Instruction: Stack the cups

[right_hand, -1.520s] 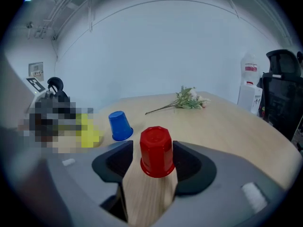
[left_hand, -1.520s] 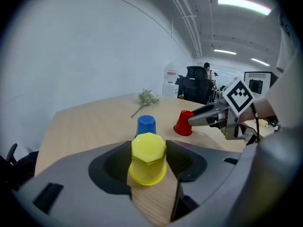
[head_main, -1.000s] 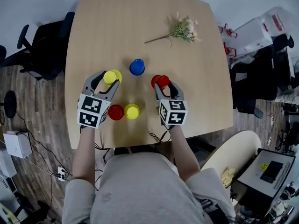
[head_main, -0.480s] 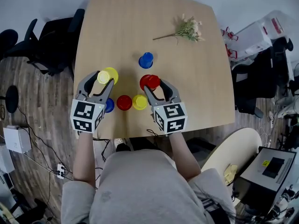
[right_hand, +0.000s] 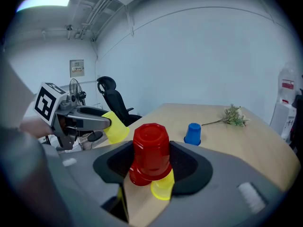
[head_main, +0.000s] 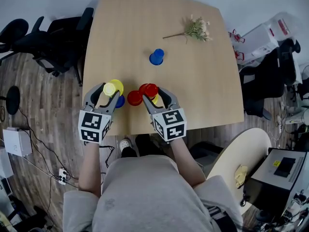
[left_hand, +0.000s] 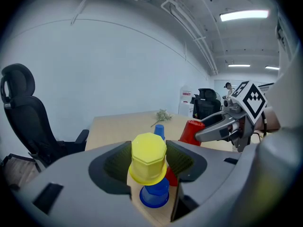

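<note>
My left gripper is shut on an upside-down yellow cup, which hangs just above a blue cup near the table's front edge. In the left gripper view that yellow cup fills the jaws, with the blue cup below it. My right gripper is shut on an upside-down red cup, held over a yellow cup that stands beside another red cup. A second blue cup stands alone mid-table.
A sprig of dried flowers lies at the far right of the wooden table. Black office chairs stand to the left, and boxes and bags to the right. The cups stand close to the table's near edge.
Both grippers have drawn back toward the near edge with their cups. The yellow cup now hangs over the blue cup, and the red cup over the standing yellow and red cups.
</note>
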`<state>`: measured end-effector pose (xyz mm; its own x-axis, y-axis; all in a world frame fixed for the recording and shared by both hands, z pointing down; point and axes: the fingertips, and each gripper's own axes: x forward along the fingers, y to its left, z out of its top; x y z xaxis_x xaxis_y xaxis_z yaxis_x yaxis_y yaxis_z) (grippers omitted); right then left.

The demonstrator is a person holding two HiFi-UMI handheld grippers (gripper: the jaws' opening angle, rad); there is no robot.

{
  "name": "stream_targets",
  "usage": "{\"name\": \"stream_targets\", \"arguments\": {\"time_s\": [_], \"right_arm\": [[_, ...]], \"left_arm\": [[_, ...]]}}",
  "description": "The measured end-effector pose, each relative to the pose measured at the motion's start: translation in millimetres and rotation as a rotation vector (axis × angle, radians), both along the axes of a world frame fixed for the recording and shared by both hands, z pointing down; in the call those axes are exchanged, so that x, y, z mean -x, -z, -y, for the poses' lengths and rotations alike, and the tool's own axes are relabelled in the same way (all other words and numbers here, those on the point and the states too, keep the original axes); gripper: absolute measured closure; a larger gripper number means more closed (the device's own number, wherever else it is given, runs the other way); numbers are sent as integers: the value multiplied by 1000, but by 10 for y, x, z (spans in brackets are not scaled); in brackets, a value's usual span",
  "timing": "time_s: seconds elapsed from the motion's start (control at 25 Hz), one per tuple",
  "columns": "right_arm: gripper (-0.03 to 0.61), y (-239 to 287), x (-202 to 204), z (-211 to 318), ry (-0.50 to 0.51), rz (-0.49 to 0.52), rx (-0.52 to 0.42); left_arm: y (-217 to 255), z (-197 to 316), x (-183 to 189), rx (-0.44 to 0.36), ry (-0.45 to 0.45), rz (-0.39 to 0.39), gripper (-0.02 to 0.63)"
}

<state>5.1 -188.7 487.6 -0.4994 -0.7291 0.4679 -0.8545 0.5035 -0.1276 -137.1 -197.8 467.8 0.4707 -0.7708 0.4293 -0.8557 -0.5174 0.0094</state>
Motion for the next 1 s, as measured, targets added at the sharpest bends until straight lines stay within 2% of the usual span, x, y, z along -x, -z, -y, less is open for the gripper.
{"name": "stream_targets", "arguments": {"time_s": [0.32,0.68,1.0], "right_arm": [[337,-50,45,-112,-14,-19,5],[337,-144,63,-87,-9,-41,17],[337,-143,31,-41,-7,-38,17]], "left_arm": [[-215,-163,90,52,10,-6,380],[-477,-258,-141,118,-32,-10,380],[-514,-174,-278,127,-58,-14,380]]}}
